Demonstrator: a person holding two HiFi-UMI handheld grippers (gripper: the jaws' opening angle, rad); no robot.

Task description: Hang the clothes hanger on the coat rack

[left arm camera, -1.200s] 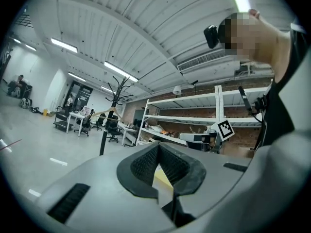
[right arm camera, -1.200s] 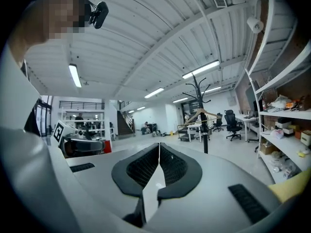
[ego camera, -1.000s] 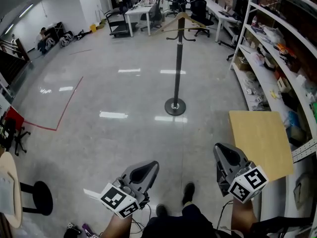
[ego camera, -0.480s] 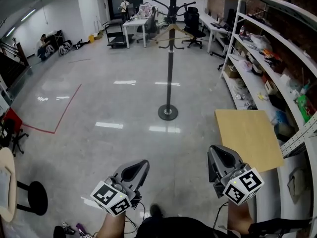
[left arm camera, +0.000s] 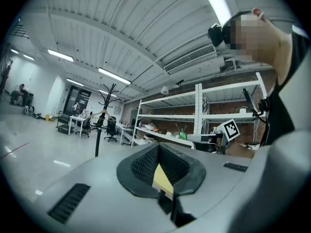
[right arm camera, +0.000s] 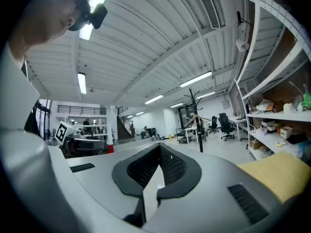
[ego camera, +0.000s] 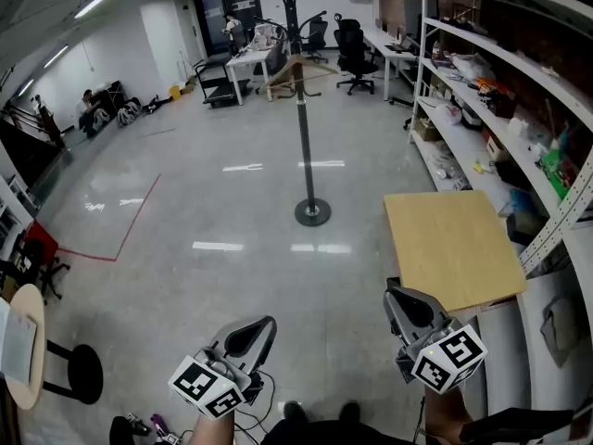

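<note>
**Head view, looking steeply down.** The coat rack [ego camera: 304,128] is standing alone on the glossy floor [ego camera: 213,202], well apart from both tools. The wooden clothes hanger [ego camera: 295,70] is hanging high on its pole — which hook is bearing it is too small to tell. The left hand-held gripper [ego camera: 263,324] and the right hand-held gripper [ego camera: 397,294] are pointing toward the rack, each with its jaws brought together and gripping nothing. In the left gripper view a yellowish patch [left arm camera: 163,177] is showing in the notch of the jaws; what it is cannot be made out. A wooden board [ego camera: 452,247] is jutting out beside the shelving [ego camera: 519,91] at right — whatever is supporting it is hidden. The person's forearms are being cut off by the lower frame edge.
</note>
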